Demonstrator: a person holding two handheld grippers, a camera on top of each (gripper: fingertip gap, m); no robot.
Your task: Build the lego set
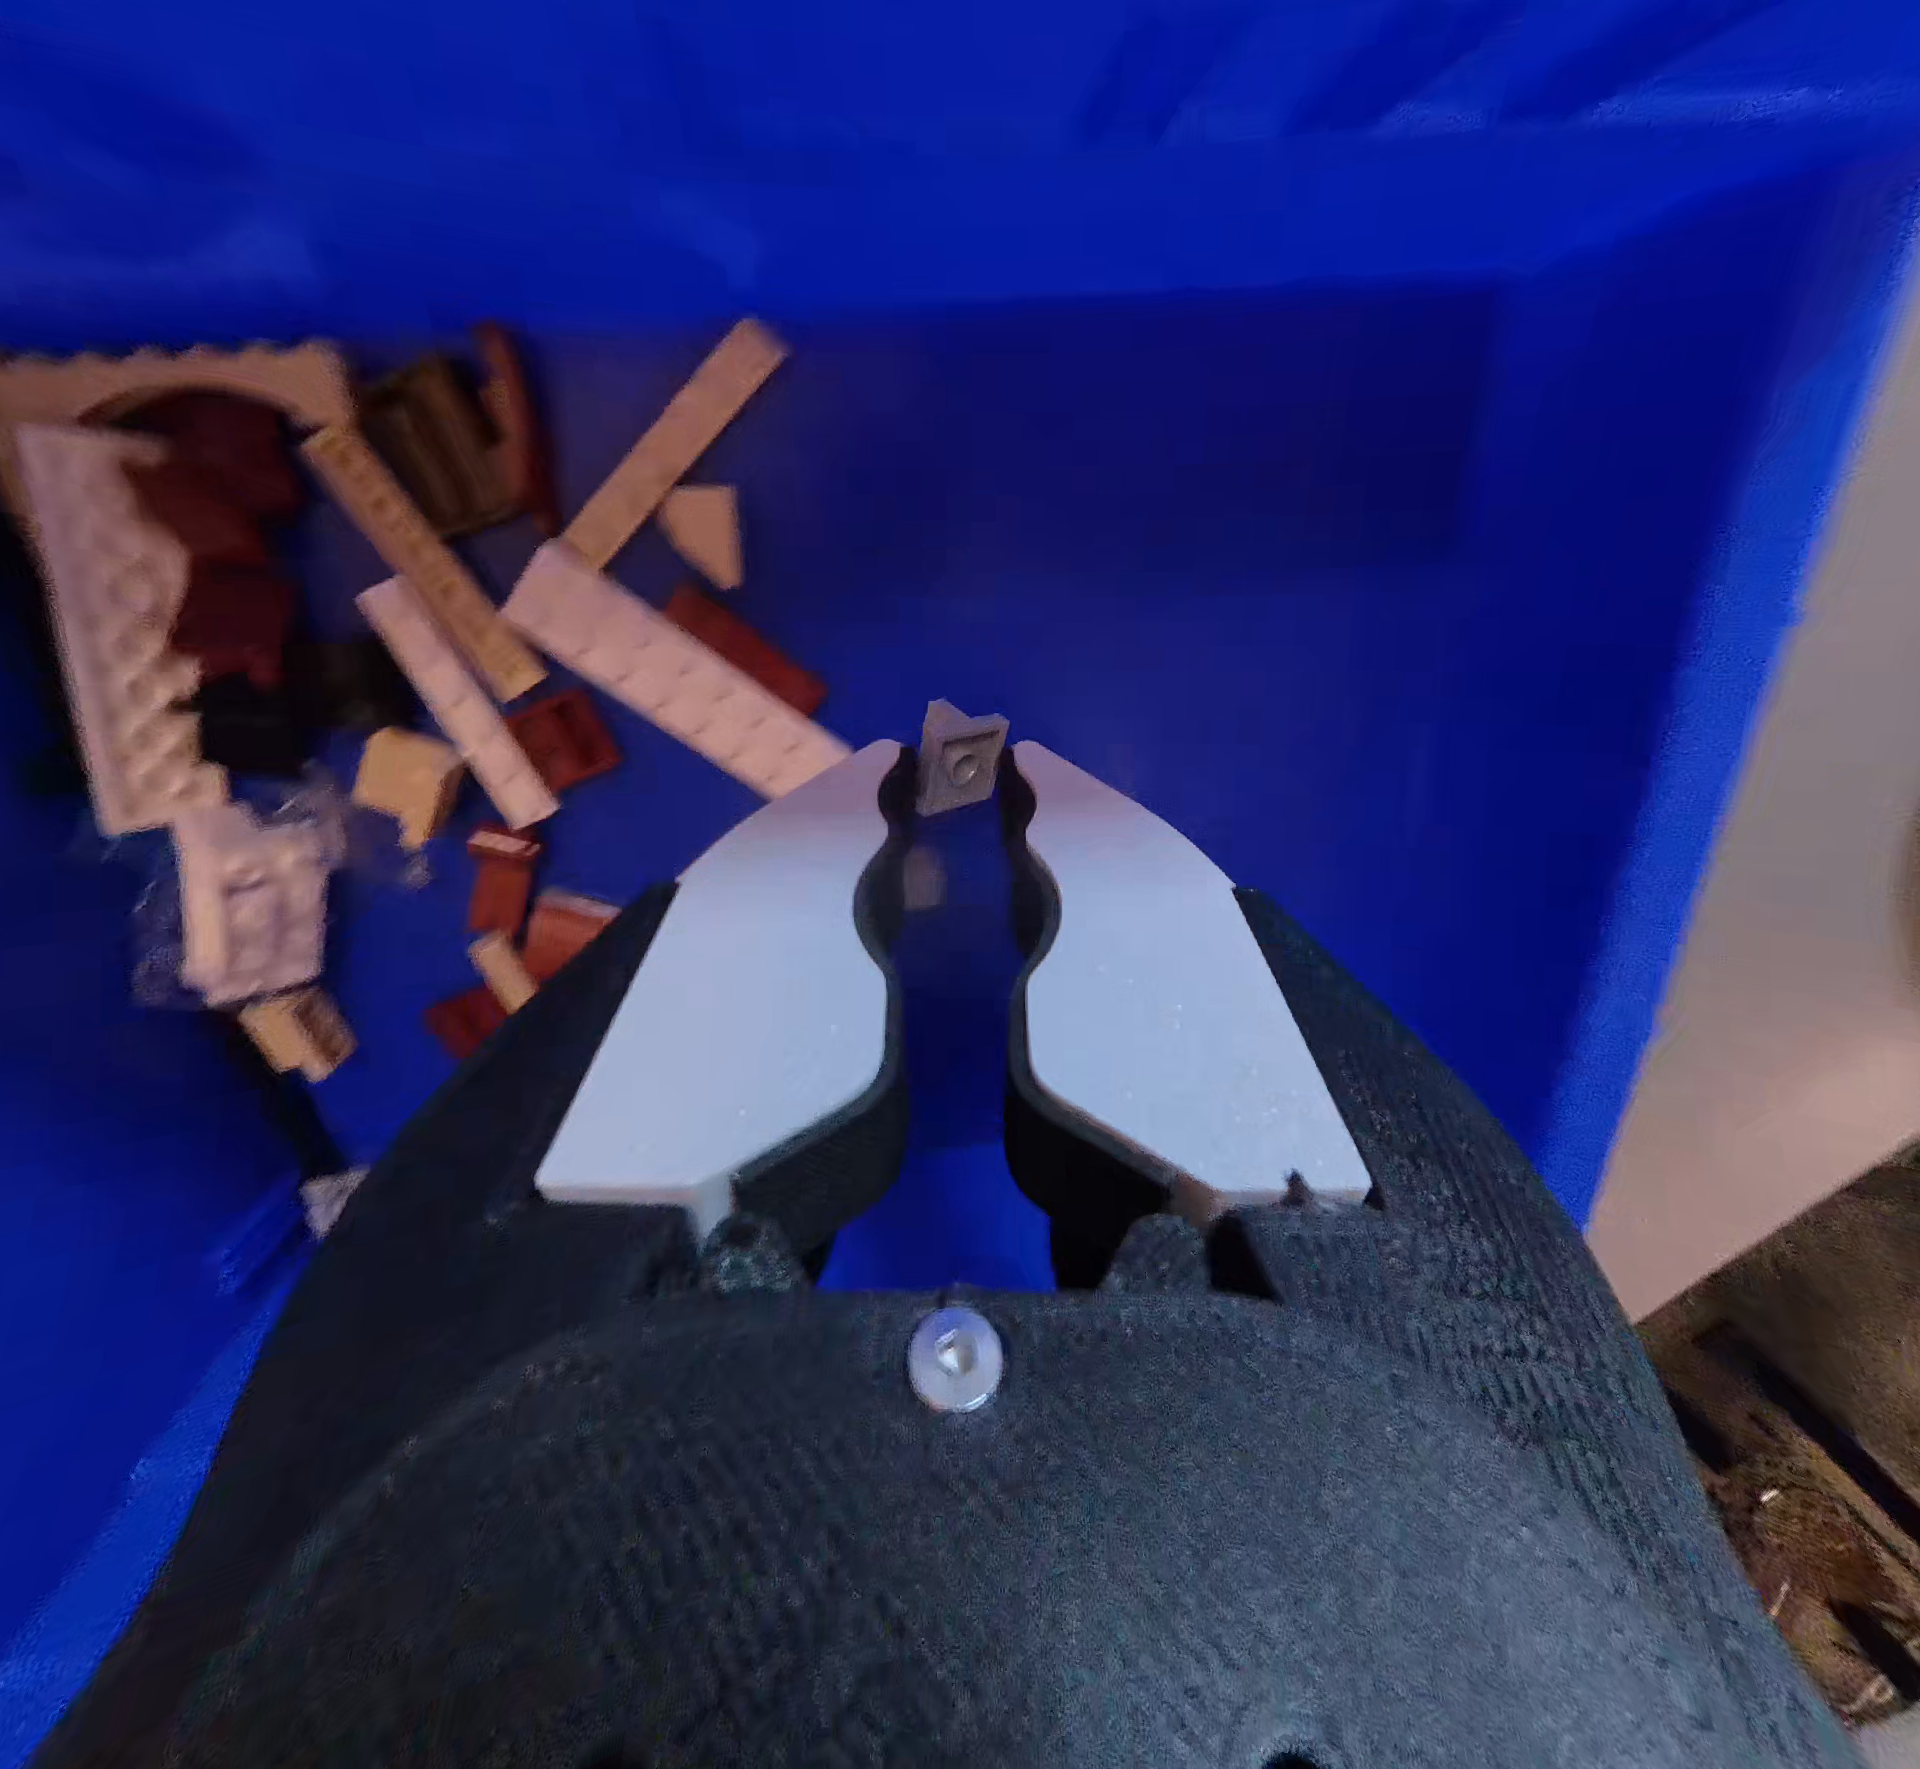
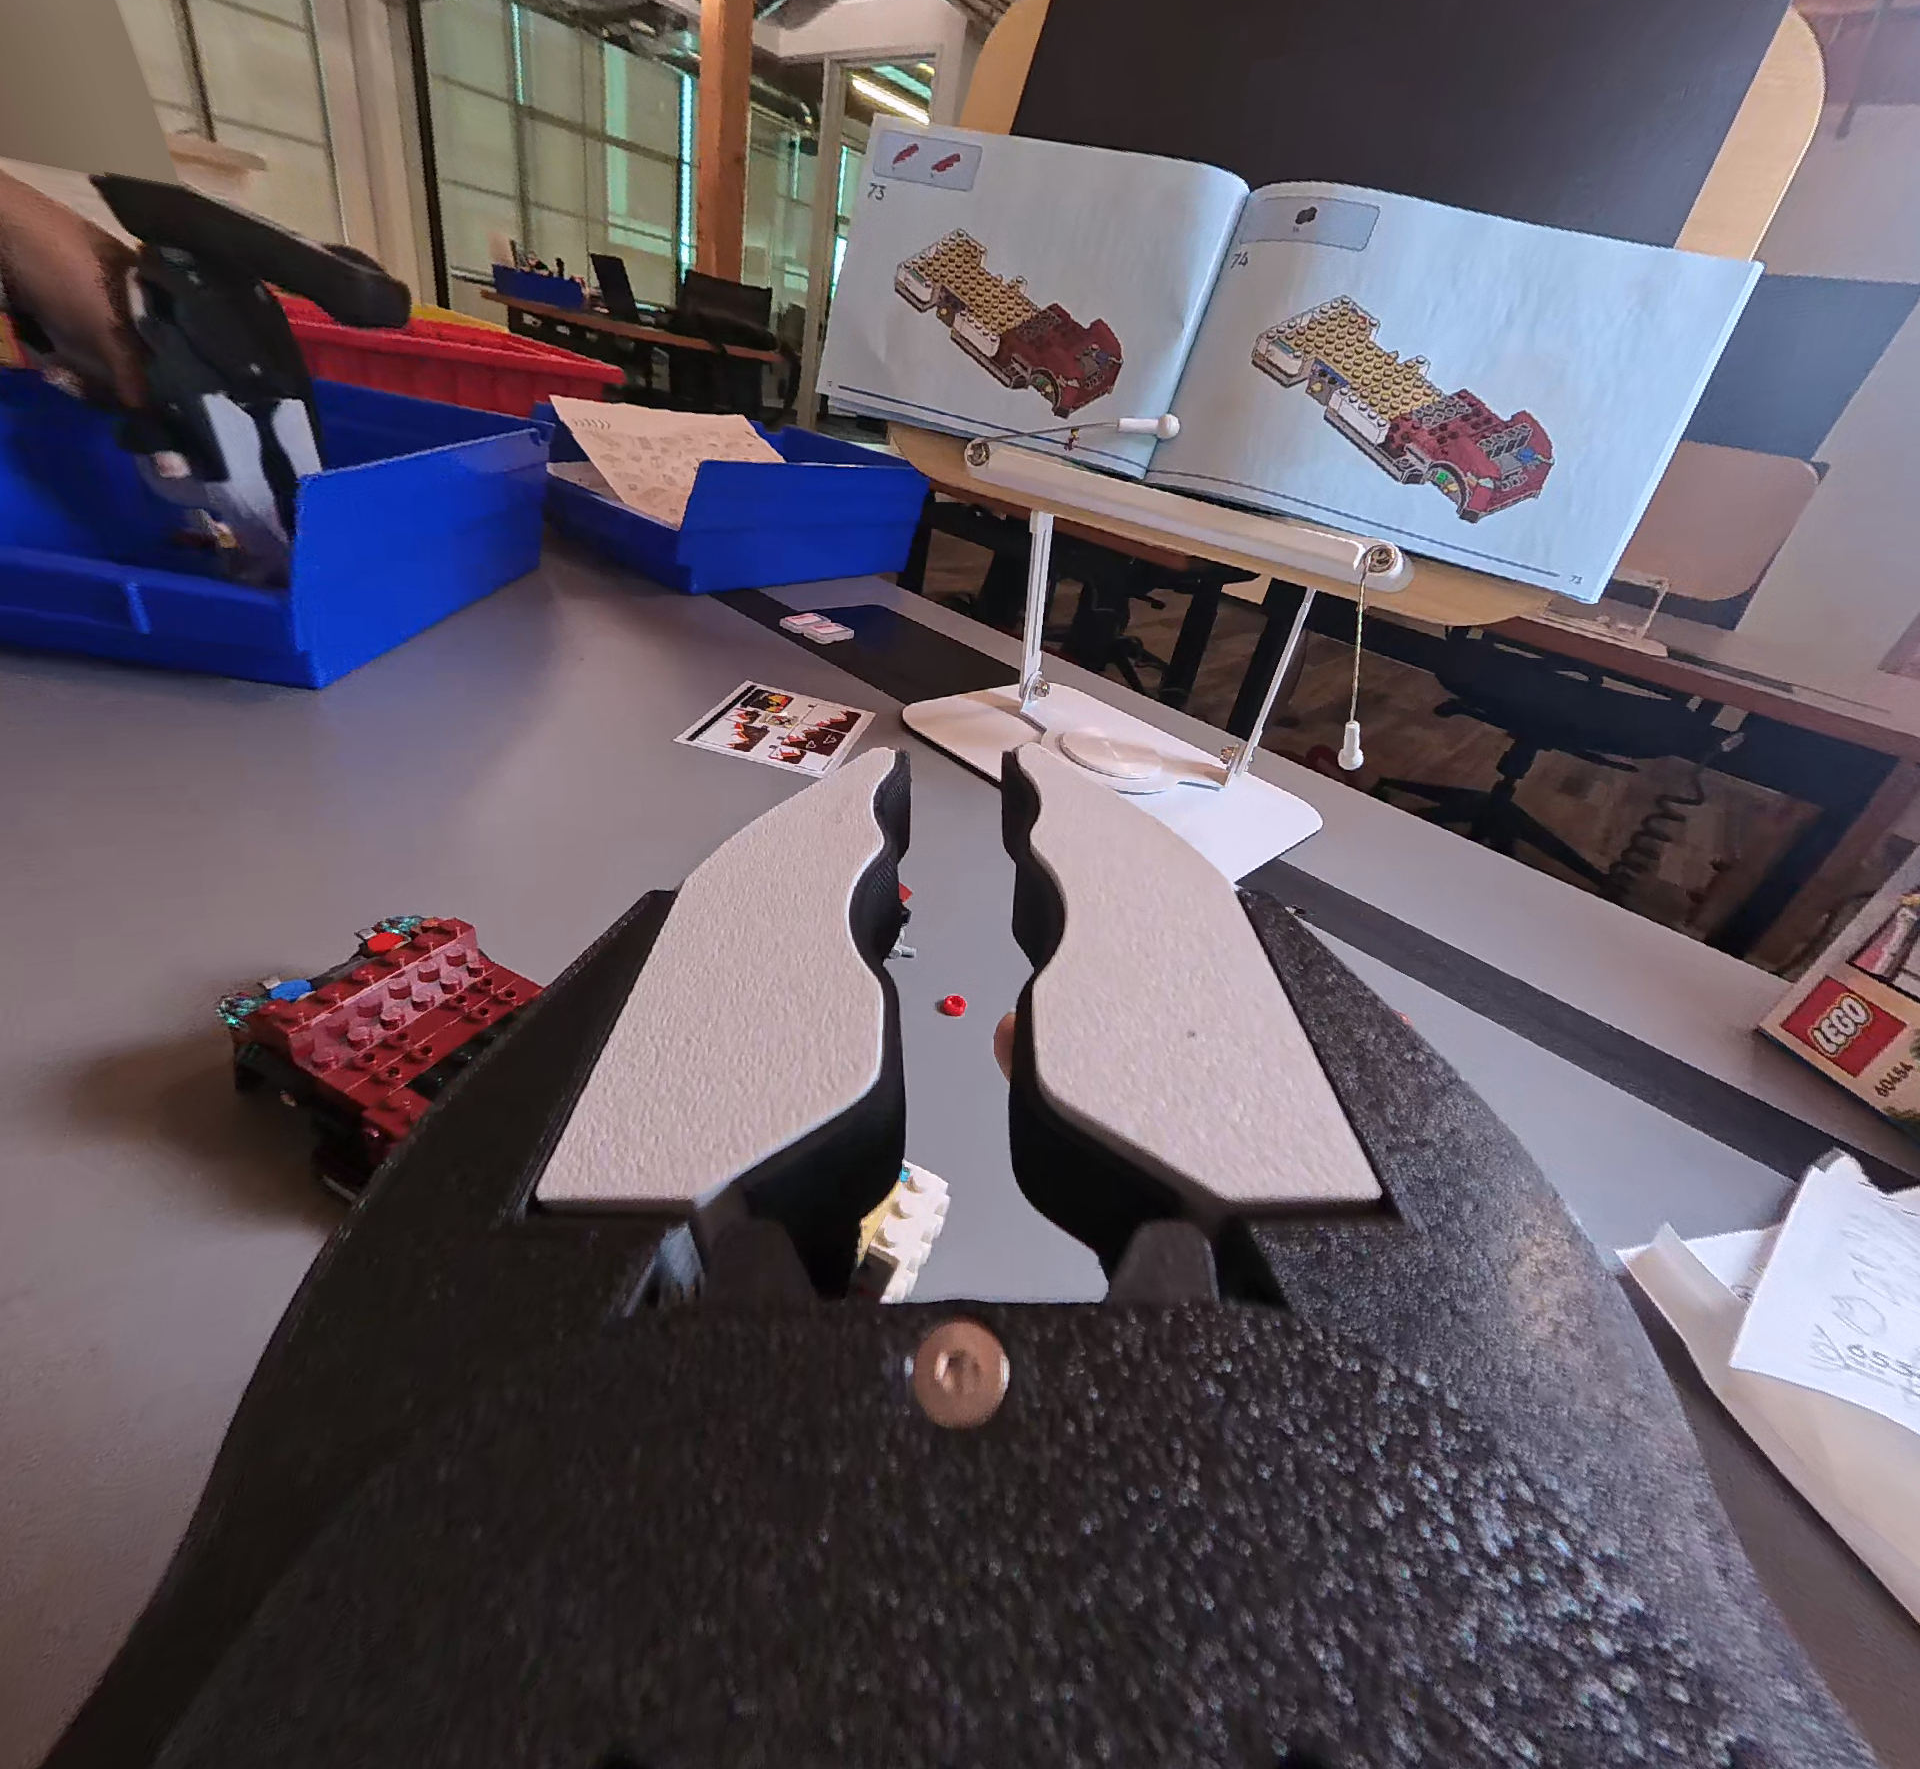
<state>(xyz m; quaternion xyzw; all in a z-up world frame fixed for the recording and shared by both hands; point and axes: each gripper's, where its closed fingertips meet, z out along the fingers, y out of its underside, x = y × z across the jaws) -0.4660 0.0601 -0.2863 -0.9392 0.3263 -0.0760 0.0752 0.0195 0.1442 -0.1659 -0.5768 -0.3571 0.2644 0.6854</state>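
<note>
The left gripper (image 1: pixel 961 763) is inside a blue bin (image 1: pixel 1351 369), and its fingertips are closed on a small grey plate (image 1: pixel 961 765) with one stud; the plate is tilted and both pads press on its sides. The plate is above the bin floor, to the right of a loose pile of bricks (image 1: pixel 416 659) in tan, white, dark red and black, which lies on the floor of the bin at its left side. Behind the pile and the plate there is only the far wall of the bin. The right gripper (image 2: pixel 956 763) is over a grey table (image 2: pixel 312 784), and its fingers stand a little apart with only the table surface between the tips, so it holds nothing. Under this gripper, near its base, a white brick (image 2: pixel 914 1220) shows, and a small red round piece (image 2: pixel 953 1004) lies on the table between the fingers. To the left of the right gripper stands a dark red model (image 2: pixel 384 1033). Just beyond the tips are a sticker sheet (image 2: pixel 774 727) and the white base of a stand (image 2: pixel 1195 784), which carries an open booklet (image 2: pixel 1247 348). Farther left, the left gripper (image 2: pixel 249 472) reaches down into the blue bin (image 2: pixel 416 556), and behind it are a second blue bin (image 2: pixel 748 514) and a red bin (image 2: pixel 447 358).
</note>
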